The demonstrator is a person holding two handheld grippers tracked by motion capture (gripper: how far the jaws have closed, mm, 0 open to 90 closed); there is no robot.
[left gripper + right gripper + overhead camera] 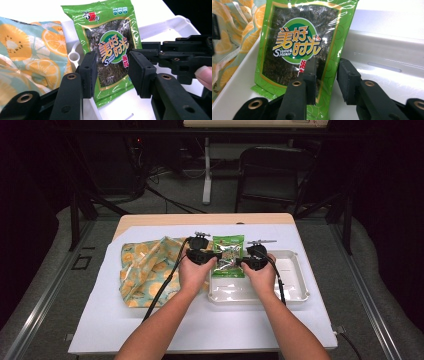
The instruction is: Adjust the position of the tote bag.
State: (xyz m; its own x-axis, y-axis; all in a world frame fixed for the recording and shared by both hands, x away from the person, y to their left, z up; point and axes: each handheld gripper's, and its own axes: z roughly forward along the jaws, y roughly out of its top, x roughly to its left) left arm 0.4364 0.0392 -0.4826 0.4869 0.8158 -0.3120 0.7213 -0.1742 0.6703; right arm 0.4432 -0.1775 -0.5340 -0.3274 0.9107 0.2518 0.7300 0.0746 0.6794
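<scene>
Seaweed packet point(228, 256) stands over the white tray point(295, 290), between the left tool point(216, 255) and right tool point(241, 262), both with jaws apart around its edges.

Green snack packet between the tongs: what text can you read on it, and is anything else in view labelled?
"Sweet Hour": white letters in the round green badge on the green snack packet.
Large yellow Chinese characters above it: clear, not transcribed here.
Red logo and three small badges along the packet's top edge: too small to read.
Fruit-print cloth and white tray: no text.
</scene>
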